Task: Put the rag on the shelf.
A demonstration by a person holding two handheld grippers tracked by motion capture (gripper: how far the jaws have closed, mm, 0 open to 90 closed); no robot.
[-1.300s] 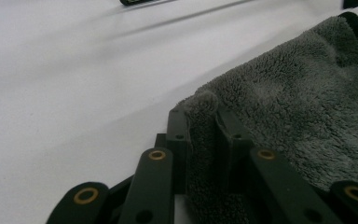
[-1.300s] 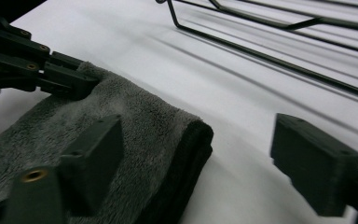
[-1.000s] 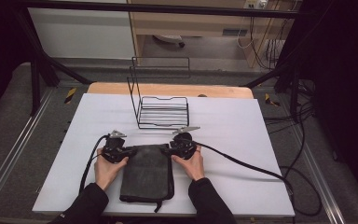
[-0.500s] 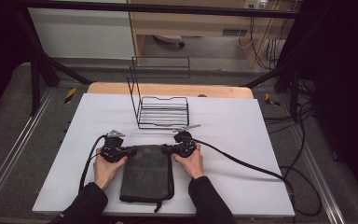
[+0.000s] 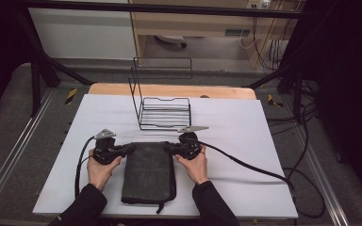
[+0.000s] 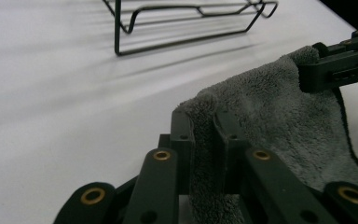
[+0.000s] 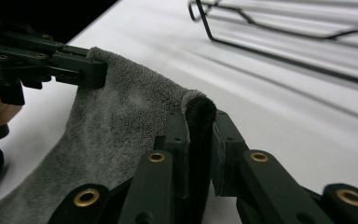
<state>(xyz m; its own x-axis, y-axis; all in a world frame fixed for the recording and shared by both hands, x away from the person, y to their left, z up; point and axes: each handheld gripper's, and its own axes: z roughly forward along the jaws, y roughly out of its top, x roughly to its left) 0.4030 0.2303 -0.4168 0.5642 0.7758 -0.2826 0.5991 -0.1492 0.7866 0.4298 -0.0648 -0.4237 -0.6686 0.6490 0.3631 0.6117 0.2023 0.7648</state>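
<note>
Grey towel (image 5: 148,172) folded flat on white table (image 5: 245,122), near edge, between both hands | left gripper (image 5: 126,150) pinched shut on its far-left corner | right gripper (image 5: 169,148) pinched shut on far-right corner | wire rack (image 5: 162,110) just beyond.

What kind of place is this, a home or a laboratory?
Probably a laboratory recording bench: a white table inside a black metal frame, trailing black cables, and handheld black grippers pinching a grey fleecy towel.
</note>
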